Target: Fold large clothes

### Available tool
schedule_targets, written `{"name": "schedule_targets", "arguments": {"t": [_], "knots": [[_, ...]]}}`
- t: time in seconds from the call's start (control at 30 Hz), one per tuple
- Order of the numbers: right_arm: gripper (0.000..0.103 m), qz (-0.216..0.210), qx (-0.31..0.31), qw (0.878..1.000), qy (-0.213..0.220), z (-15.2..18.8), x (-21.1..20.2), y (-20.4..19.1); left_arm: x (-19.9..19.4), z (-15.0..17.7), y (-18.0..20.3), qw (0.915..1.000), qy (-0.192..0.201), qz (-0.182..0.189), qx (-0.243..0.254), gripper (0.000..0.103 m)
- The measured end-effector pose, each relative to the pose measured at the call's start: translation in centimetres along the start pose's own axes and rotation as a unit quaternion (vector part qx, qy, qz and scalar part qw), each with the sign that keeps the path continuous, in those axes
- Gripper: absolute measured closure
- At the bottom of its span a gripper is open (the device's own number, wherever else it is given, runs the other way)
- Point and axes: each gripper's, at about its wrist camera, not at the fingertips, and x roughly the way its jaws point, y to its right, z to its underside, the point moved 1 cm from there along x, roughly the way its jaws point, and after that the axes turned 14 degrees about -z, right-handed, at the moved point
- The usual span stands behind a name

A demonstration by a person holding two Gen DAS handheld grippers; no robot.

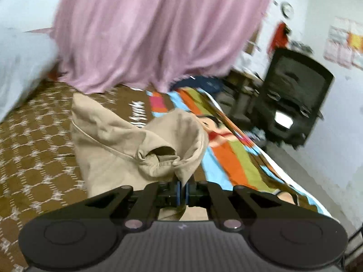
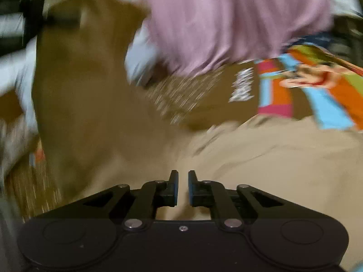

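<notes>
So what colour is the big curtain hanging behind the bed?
Pale pink, a bit lilac. The curtain shows best in the left wrist view.

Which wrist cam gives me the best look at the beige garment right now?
The left wrist view. It shows the beige garment fairly sharply, a bunched, cuff-like end pinched in the left gripper and the rest draped on the bedspread. The right wrist view shows only motion-blurred beige cloth ahead of the right gripper.

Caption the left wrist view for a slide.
Left tool pinches the beige fabric garment's bunched edge above a brown patterned bedspread, pink curtain behind.
</notes>
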Motion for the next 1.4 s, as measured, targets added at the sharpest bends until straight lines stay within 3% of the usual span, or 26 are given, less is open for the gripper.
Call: {"name": "schedule_targets", "arguments": {"t": [0.1,0.23,0.3,0.37,0.43,0.6,0.67,0.7,0.77,0.83,0.9,0.97,1.07,1.17,1.23,1.3,1.4], "knots": [[0.085,-0.006,0.127,0.99,0.061,-1.9,-4.1,4.8,1.5,0.2,3.9,0.9989,-0.016,0.016,0.042,0.1],[0.081,-0.076,0.292,0.944,0.134,-2.1,-8.6,11.3,3.5,2.1,9.0,0.9943,-0.04,0.035,0.092,0.1],[0.069,-0.129,0.349,0.913,0.166,-1.8,-10.1,13.4,4.2,3.4,11.0,0.9921,-0.051,0.041,0.107,0.1],[0.043,-0.176,0.392,0.884,0.187,-1.4,-10.7,14.6,5.0,4.7,12.4,0.9896,-0.062,0.046,0.121,0.1],[0.036,-0.197,0.404,0.872,0.194,-1.5,-11.0,15.1,5.5,5.8,13.3,0.987,-0.071,0.051,0.135,0.1],[0.036,-0.161,0.409,0.875,0.202,-1.7,-12.3,16.0,5.0,8.4,15.3,0.9759,-0.081,0.069,0.19,0.1],[0.038,-0.123,0.397,0.885,0.209,-2.2,-12.4,16.4,5.0,9.9,16.2,0.9685,-0.093,0.081,0.216,0.1],[0.041,-0.104,0.386,0.894,0.201,-2.9,-11.8,16.9,5.0,10.6,16.6,0.9661,-0.097,0.084,0.224,0.1],[0.057,-0.103,0.373,0.906,0.171,-4.5,-10.5,18.0,5.1,11.8,17.3,0.9637,-0.097,0.077,0.237,0.1],[0.057,-0.114,0.374,0.91,0.137,-5.0,-9.2,18.8,5.5,12.4,17.6,0.9644,-0.094,0.069,0.238,0.1],[0.065,-0.108,0.362,0.918,0.12,-5.5,-8.8,19.2,6.2,12.9,17.7,0.9667,-0.099,0.067,0.226,0.1],[0.082,-0.096,0.334,0.932,0.101,-6.1,-8.3,19.4,6.9,13.0,17.8,0.9692,-0.105,0.066,0.212,0.1],[0.09,-0.061,0.279,0.956,0.069,-6.9,-7.4,19.4,7.2,13.3,18.1,0.9703,-0.108,0.07,0.205,0.1],[0.089,-0.026,0.264,0.963,0.053,-6.5,-7.1,19.7,8.8,14.7,17.9,0.9659,-0.14,0.08,0.203,0.098],[0.081,0.012,0.259,0.965,0.037,-6.2,-6.7,20.0,9.9,15.5,17.1,0.9664,-0.161,0.088,0.18,0.097],[0.079,0.033,0.252,0.967,0.033,-6.0,-6.9,20.2,9.7,15.5,16.5,0.9694,-0.155,0.097,0.164,0.096],[0.066,0.039,0.248,0.966,0.056,-5.8,-7.9,20.1,9.0,15.1,15.8,0.9698,-0.152,0.122,0.146,0.087]]}}
